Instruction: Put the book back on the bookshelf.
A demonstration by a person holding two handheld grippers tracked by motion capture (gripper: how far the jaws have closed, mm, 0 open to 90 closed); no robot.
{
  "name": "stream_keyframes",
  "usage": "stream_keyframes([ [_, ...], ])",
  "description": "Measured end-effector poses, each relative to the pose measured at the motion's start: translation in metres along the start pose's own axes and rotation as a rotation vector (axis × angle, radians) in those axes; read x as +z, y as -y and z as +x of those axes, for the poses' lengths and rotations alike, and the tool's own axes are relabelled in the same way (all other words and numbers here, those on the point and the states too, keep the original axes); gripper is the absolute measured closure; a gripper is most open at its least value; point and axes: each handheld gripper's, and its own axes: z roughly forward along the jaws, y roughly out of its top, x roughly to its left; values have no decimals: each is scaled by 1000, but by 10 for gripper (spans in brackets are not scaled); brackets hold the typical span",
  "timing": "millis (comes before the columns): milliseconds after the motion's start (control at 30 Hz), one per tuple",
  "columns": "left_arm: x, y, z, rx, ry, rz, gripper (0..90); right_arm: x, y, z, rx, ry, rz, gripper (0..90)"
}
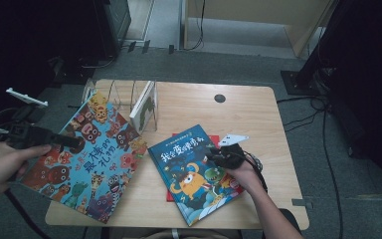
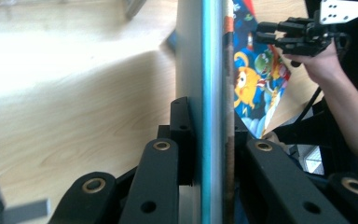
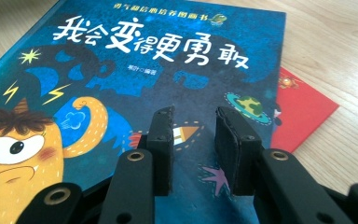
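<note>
A big picture book (image 1: pixel 97 164) with cartoon animals on its cover is tilted up at the table's left side. My left gripper (image 1: pixel 72 142) is shut on its left edge; in the left gripper view the pads clamp the book's edge (image 2: pixel 212 70) at my left gripper (image 2: pixel 209 126). On the table's middle a blue picture book (image 1: pixel 189 174) lies flat. My right gripper (image 1: pixel 214 155) rests low over its right part, jaws open, nothing between them. In the right gripper view the blue cover (image 3: pixel 121 70) lies under my right gripper (image 3: pixel 193 121).
A red book (image 3: pixel 307 112) lies under the blue one and sticks out at its edge. A clear book rack (image 1: pixel 124 97) at the table's back left holds a white book (image 1: pixel 144 107) upright. Bare wooden table (image 1: pixel 258 114) extends at the right; cables run across the floor.
</note>
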Motion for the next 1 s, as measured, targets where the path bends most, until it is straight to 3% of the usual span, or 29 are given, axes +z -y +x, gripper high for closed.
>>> stream_keyframes([
  [333, -20, 16, 27, -61, -28, -52, 808, 5, -2, 1, -13, -7, 1, 678],
  [600, -32, 12, 48, -128, -70, -92, 806, 4, -2, 0, -8, -4, 2, 678],
  [800, -36, 1, 54, -132, -111, -99, 803, 6, -1, 0, -13, -4, 8, 679],
  [1000, -37, -9, 59, -145, -118, -105, 807, 5, -2, 0, -10, -2, 5, 680],
])
